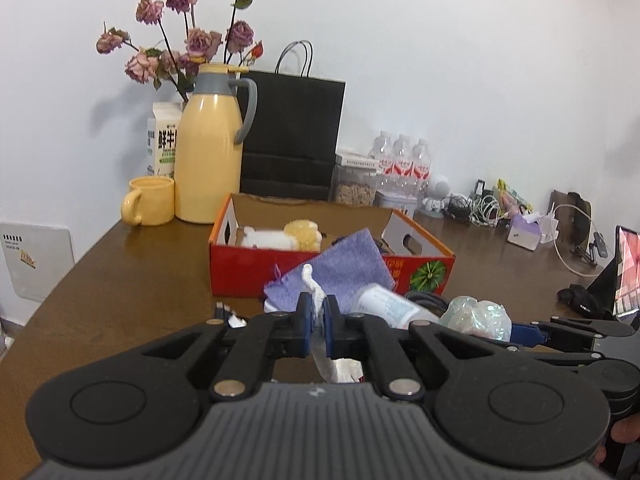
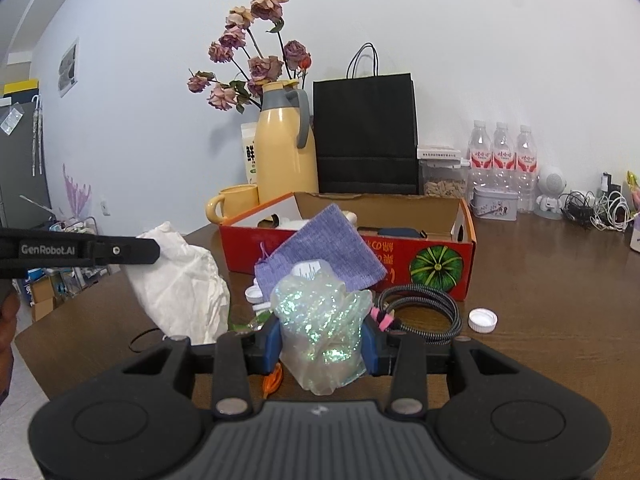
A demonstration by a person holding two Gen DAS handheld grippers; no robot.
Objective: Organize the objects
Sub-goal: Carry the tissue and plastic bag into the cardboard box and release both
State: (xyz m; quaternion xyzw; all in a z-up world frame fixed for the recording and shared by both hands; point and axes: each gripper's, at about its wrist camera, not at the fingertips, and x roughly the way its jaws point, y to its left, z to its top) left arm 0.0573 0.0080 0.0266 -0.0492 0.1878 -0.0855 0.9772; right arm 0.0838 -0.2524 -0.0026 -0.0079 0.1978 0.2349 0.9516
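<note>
Clutter sits in the lower middle of both views, bunched on my brown wooden table point(image 1: 132, 264) against the near wall of the red cardboard box point(image 1: 248, 268), whose open top takes the centre of each frame. Bare tabletop runs along the left side in the left wrist view, out to the table's left edge; in the right wrist view it opens at the right, past the box's corner.

Behind the box, along the white wall, stand a black paper bag point(image 2: 366, 136), a yellow thermos jug point(image 1: 210, 152) and a yellow mug point(image 1: 150, 200), leaving only a narrow strip between them and the box's far rim.

A purple knitted cloth point(image 2: 332, 246) leans on the box's near wall, tilted. A braided cable coil point(image 2: 424, 310) lies just right of it, touching the box front, and a white bottle cap point(image 2: 483, 320) lies apart on bare wood at lower right.

My left gripper point(image 1: 316, 314) is pinched tight on a white crumpled tissue point(image 2: 180, 280), which hangs at the left of the right wrist view, off the wood. My right gripper point(image 2: 322, 340) stands partly spread, its blue pads pressed on both sides of an iridescent crumpled plastic wrapper point(image 2: 320, 320).
</note>
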